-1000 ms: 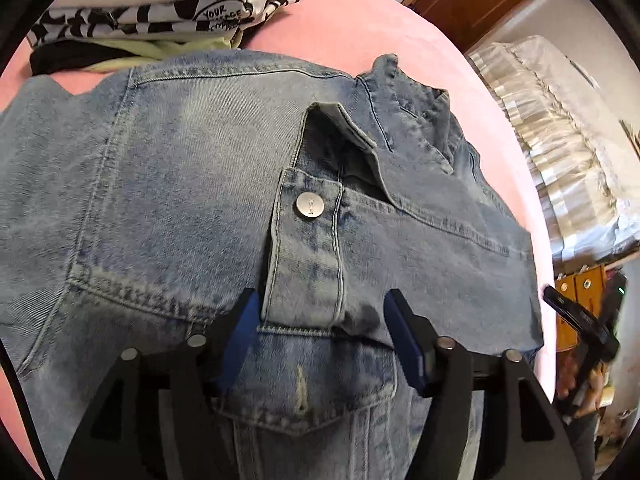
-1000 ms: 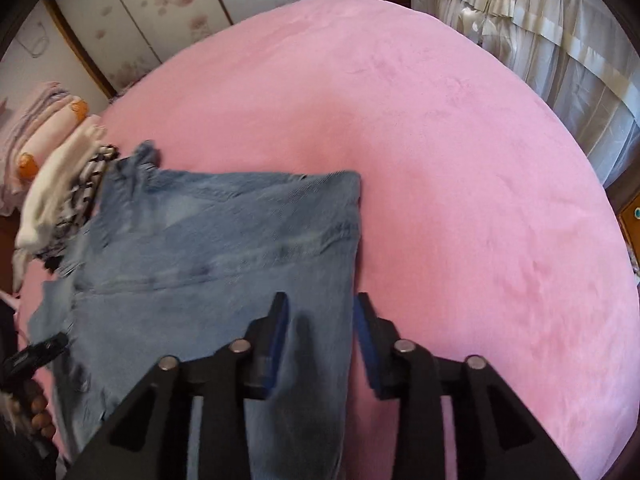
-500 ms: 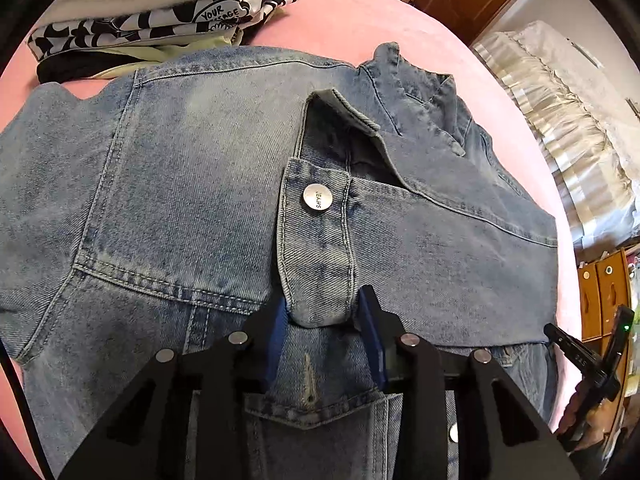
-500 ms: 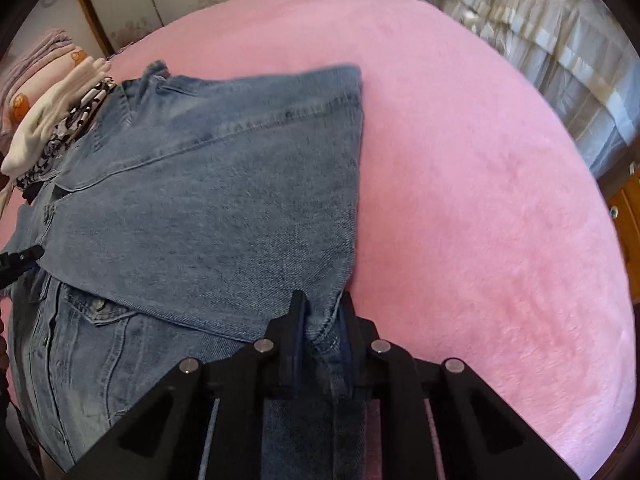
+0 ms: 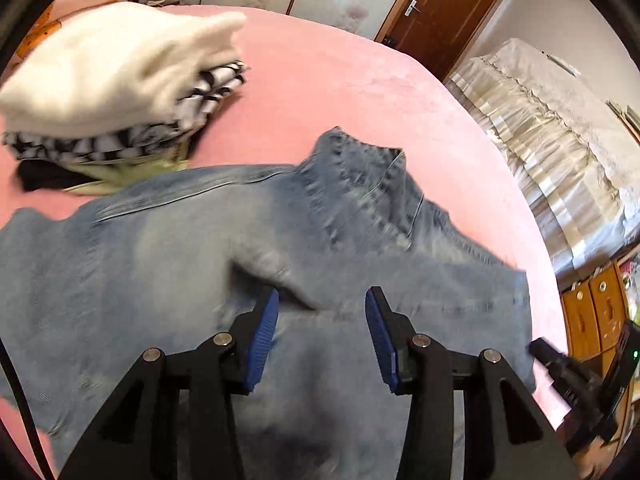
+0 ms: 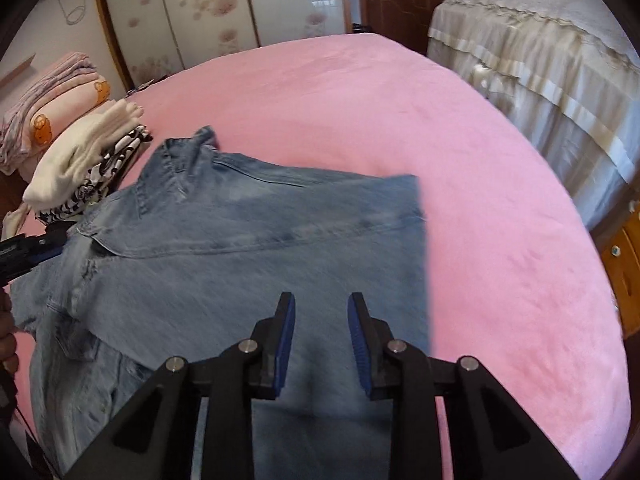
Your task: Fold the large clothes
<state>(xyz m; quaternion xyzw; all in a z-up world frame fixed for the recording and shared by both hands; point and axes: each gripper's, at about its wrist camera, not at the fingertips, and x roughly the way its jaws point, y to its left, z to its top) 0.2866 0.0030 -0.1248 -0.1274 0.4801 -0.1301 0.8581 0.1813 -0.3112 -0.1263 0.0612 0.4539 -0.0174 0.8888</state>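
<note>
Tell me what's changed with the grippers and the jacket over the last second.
Both grippers closed on denim half a second ago and have since let go: the left gripper and right gripper now hang open above the jacket, both pulled back. The sleeve stays folded across. The clothes stack is unchanged.

daylight, bright | motion blur on denim | fisheye edges dark

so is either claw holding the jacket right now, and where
Neither. The left claw and right claw are both open above the jacket, with nothing between their pads.
</note>
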